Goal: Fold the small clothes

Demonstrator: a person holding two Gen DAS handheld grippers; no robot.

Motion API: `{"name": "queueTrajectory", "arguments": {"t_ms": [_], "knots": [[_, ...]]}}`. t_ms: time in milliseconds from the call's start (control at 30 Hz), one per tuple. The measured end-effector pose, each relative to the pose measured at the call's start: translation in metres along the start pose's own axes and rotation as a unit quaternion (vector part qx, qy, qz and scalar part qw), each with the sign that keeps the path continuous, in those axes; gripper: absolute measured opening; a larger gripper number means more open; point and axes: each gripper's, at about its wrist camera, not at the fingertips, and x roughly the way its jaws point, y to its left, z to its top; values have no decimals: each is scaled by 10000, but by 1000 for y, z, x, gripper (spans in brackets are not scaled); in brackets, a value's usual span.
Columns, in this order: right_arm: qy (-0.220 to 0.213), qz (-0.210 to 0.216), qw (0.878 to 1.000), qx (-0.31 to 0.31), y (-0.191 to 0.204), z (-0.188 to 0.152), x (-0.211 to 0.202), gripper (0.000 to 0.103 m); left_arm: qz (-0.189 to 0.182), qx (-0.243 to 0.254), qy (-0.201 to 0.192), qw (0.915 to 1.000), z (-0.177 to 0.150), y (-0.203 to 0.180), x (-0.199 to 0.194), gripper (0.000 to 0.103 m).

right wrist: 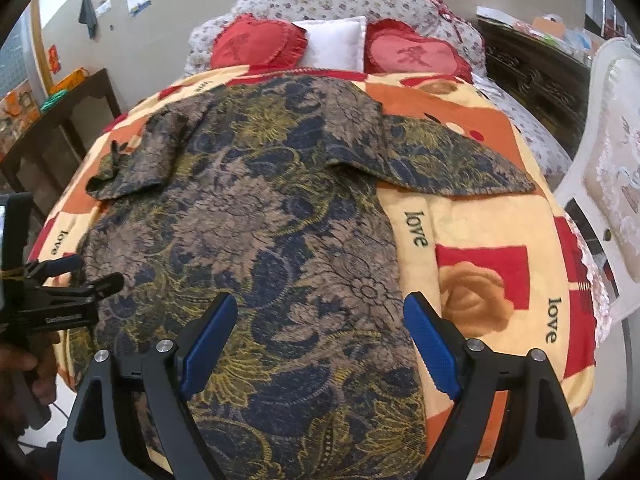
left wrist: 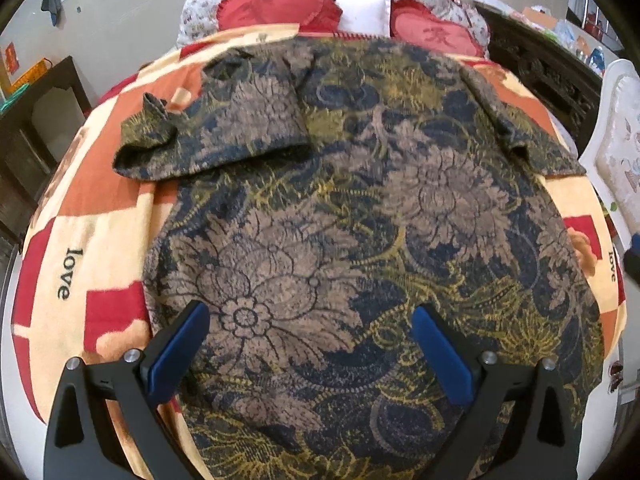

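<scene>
A dark floral garment (left wrist: 340,200) in navy, brown and yellow lies spread flat on the bed, collar toward the pillows. Its left sleeve (left wrist: 208,136) is folded in over the body; the right sleeve (right wrist: 452,160) lies stretched out to the side. My left gripper (left wrist: 312,320) hovers open over the lower left part of the garment (right wrist: 260,220), nothing between its blue pads. My right gripper (right wrist: 320,312) is open above the garment's lower right edge. The left gripper (right wrist: 76,272) also shows at the left edge of the right wrist view, held by a hand.
An orange, red and cream blanket (right wrist: 480,240) printed with "love" covers the bed. Two red heart cushions (right wrist: 416,54) and a white pillow (right wrist: 336,42) sit at the head. A dark wooden table (right wrist: 56,128) stands left, a white chair (right wrist: 612,152) right.
</scene>
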Motion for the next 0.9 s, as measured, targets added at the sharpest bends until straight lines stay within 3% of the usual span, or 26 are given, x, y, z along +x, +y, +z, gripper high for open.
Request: {"name": "queueTrajectory", "arguments": {"t_ms": [133, 233, 367, 500, 567, 667, 733, 900], "knots": [[-869, -305, 9952, -320, 14, 8, -28, 77, -56, -49, -556, 9984, 0, 0, -13, 103], [-1062, -599, 9916, -432, 22, 14, -31, 77, -226, 21, -873, 9959, 0, -2, -21, 103], [-817, -510, 9944, -427, 23, 18, -18, 77, -459, 178, -637, 9968, 7, -6, -18, 103], [-115, -371, 9991, -175, 22, 22, 13, 77, -264, 142, -581, 9979, 14, -2, -14, 103], [175, -279, 9994, 60, 16, 20, 27, 77, 129, 165, -430, 9989, 17, -1, -7, 103], [576, -218, 9967, 520, 6, 16, 47, 75, 185, 88, -213, 9996, 18, 6, 3, 102], [656, -92, 9952, 727, 1, 17, 54, 74, 211, -6, -146, 9997, 19, 10, 8, 102], [499, -176, 9974, 489, 10, 28, 59, 74, 218, 44, -45, 9997, 24, 11, 25, 102]]}}
